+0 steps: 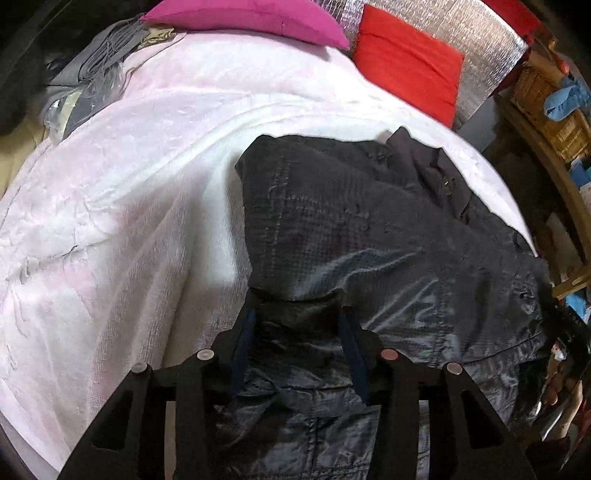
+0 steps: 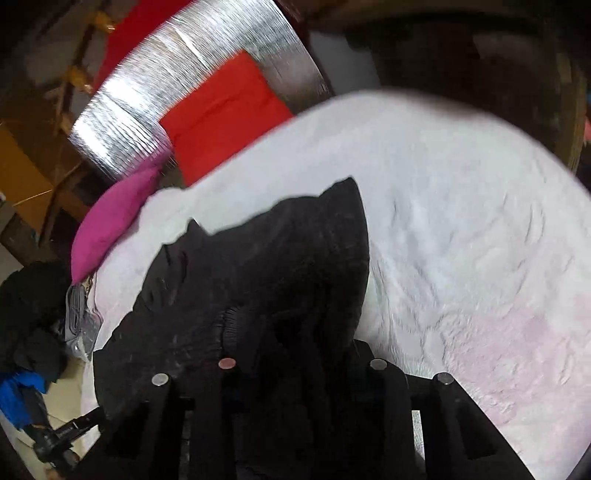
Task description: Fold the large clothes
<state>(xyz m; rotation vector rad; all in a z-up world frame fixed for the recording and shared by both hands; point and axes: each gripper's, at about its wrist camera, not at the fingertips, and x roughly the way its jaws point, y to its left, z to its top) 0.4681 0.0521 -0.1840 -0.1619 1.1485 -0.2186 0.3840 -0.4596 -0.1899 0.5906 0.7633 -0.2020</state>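
Note:
A large dark quilted jacket lies on a bed covered with a pale pink-white blanket. My left gripper is at the jacket's near edge, its fingers spread apart with shiny dark fabric bunched between them. In the right wrist view the jacket rises in a dark fold over my right gripper. The cloth hides the right fingertips. The other hand's gripper shows at the lower left of that view.
A magenta pillow and a red pillow lie at the head of the bed against a silver quilted headboard. Grey clothes are piled at the far left. Wooden shelves with baskets stand right of the bed.

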